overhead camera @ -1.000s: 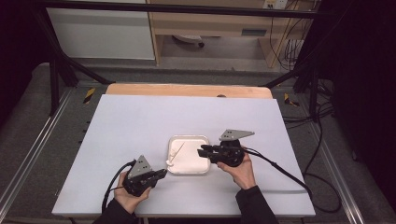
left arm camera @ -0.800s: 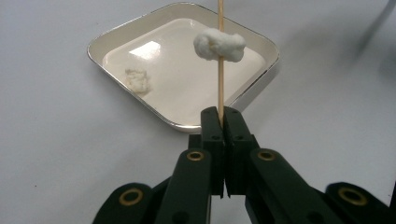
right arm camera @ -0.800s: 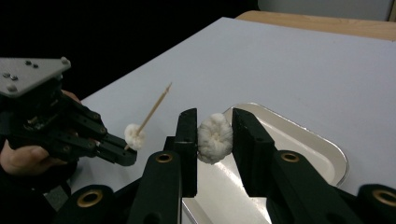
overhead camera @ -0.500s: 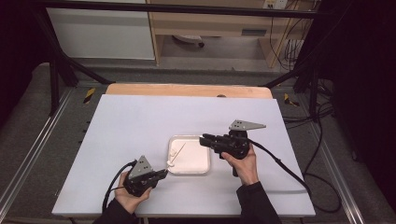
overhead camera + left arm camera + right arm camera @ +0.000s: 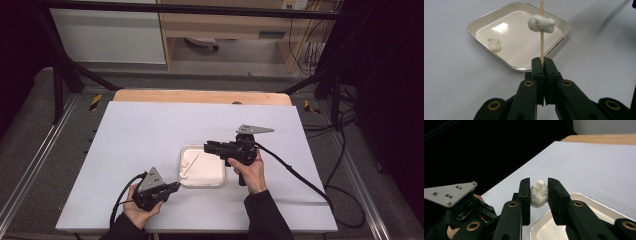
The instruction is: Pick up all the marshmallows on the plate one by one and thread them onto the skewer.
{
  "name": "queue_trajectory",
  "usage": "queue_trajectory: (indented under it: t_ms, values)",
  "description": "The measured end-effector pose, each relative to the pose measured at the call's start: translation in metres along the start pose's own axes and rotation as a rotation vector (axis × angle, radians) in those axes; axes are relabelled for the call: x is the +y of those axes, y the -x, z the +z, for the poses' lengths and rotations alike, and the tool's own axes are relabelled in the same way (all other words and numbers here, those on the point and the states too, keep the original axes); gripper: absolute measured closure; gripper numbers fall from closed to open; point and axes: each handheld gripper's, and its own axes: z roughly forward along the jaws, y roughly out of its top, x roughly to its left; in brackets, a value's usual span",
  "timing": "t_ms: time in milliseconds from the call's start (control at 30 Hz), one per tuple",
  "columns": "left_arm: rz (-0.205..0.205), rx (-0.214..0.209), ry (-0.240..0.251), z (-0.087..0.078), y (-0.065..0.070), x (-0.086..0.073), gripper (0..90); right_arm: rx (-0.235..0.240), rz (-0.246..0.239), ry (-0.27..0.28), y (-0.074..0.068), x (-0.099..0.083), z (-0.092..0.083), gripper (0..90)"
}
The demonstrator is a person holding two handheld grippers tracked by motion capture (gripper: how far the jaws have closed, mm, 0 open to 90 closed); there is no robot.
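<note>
One white lump [image 5: 541,23] is threaded on the skewer [image 5: 541,40] clamped in my left gripper [image 5: 544,62], my right gripper [image 5: 538,192] pinches the second [image 5: 539,193] above the tray [image 5: 559,47], a third [image 5: 493,43] waits inside.

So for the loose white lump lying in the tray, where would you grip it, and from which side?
Grip the loose lump across its middle, coming from above with the jaws either side. It lies low on the tray floor near a corner, so the raised rim probably blocks a level approach. It looks soft, so close gently.
</note>
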Motion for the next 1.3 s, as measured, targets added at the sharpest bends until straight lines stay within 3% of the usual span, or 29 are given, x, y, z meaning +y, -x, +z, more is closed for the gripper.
queue_trajectory:
  t_ms: [333,767,1300]
  values:
    - [-0.006,-0.003,-0.009,0.000,0.002,0.000,88.6,0.039,0.021,-0.022,0.000,-0.004,0.007,73.6]
    - [0.001,-0.004,-0.016,0.000,0.002,0.000,88.6,0.050,0.027,-0.043,0.001,-0.009,0.014,74.2]
    - [-0.001,0.022,-0.076,0.006,0.005,-0.001,88.9,0.062,0.006,-0.062,-0.004,-0.021,0.021,78.4]
